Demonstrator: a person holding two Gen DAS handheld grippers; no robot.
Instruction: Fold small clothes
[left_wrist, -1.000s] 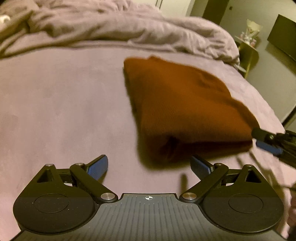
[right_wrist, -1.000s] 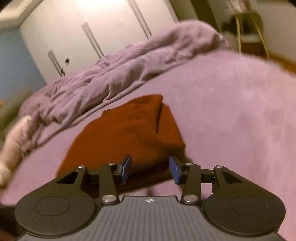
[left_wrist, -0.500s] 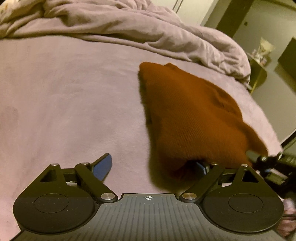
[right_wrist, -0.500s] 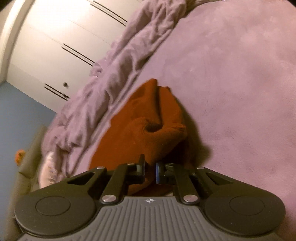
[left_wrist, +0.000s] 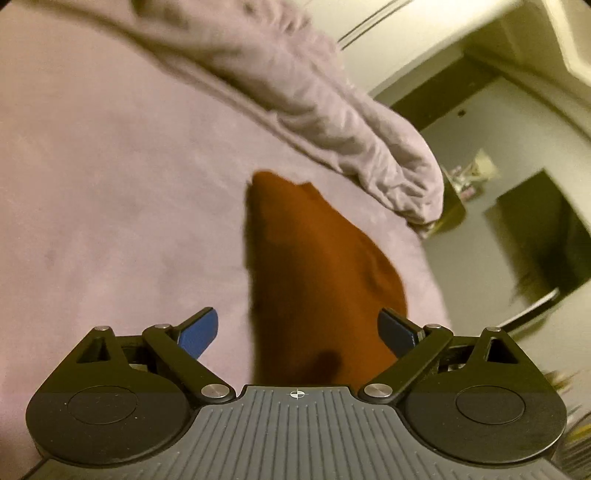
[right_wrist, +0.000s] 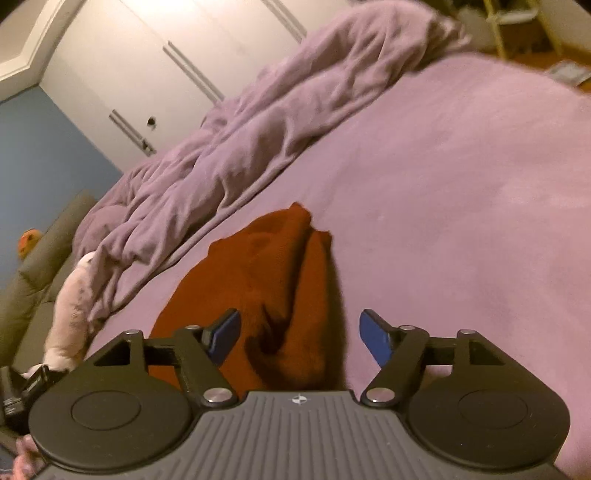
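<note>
Garment (left_wrist: 314, 280), a rust-brown knit already doubled into a thick bundle, lies on the purple sheet (left_wrist: 110, 184) of the bed, on the near side of the rumpled duvet (left_wrist: 332, 110). Its long axis runs away from both tongs toward that duvet, tapering to a two-pointed far end. Its near end sits right under both tools. In the left wrist view it lies between the jaws of the left tongs (left_wrist: 299, 332), nearer the right-side finger. In the right wrist view it fills the gap of the right tongs (right_wrist: 297, 336) from the left-side finger to past the middle, with a fold crease showing. Both tongs stand open and grip nothing; the right jaws have just been opening, with cloth below them but not pinched. Neither hand looks clearly nearer. The bundle looks soft and bulky, with uneven edges.
</note>
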